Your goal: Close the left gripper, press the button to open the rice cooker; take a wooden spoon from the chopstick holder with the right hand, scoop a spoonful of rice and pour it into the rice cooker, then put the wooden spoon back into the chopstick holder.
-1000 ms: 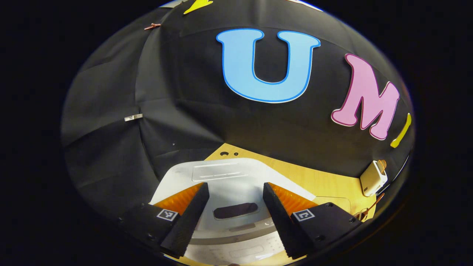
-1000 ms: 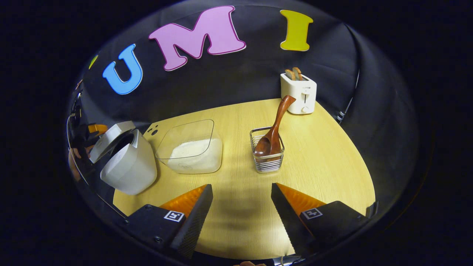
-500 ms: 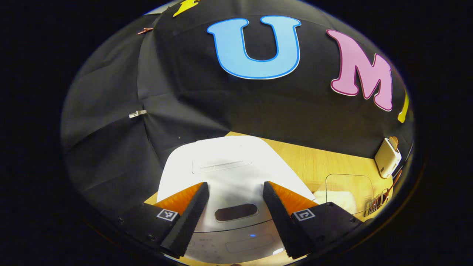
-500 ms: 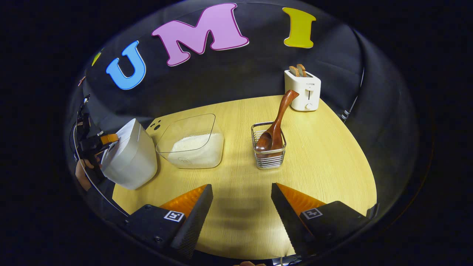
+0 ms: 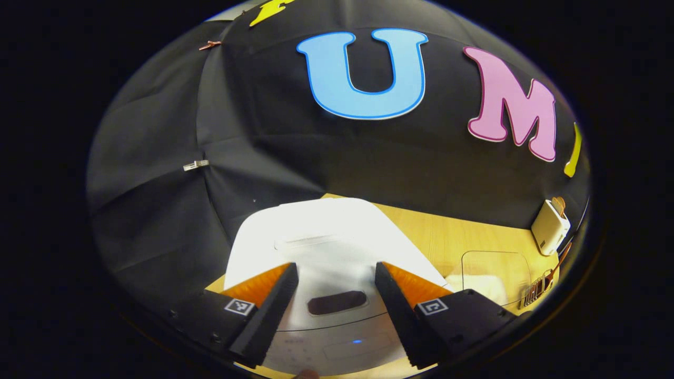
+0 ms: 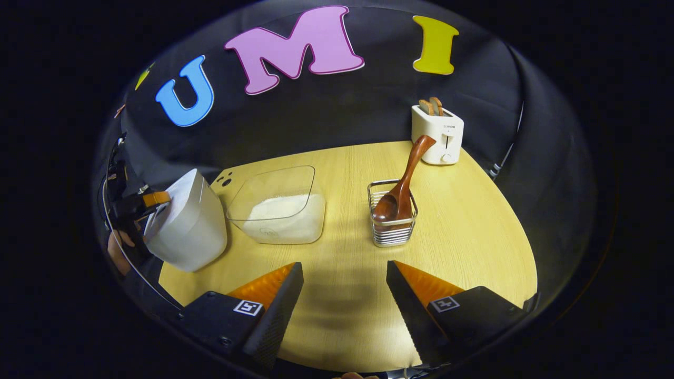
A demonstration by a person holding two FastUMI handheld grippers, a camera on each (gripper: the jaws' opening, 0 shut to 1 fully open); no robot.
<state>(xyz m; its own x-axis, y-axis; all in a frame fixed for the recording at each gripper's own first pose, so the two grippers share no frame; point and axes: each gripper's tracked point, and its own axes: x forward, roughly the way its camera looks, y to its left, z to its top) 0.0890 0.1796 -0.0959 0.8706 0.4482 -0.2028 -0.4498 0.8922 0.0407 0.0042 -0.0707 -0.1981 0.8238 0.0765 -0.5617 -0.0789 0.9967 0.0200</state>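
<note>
Since a second ago we see the rice cooker lid drop shut at left, the wooden spoon in the chopstick holder, both tools released, so the stage is unclear.

From my right gripper, bare table lies ahead up to the wire chopstick holder. The rice container stands left of that lane, with the rice cooker beside it. The toaster sits behind the holder, near the wall.
</note>
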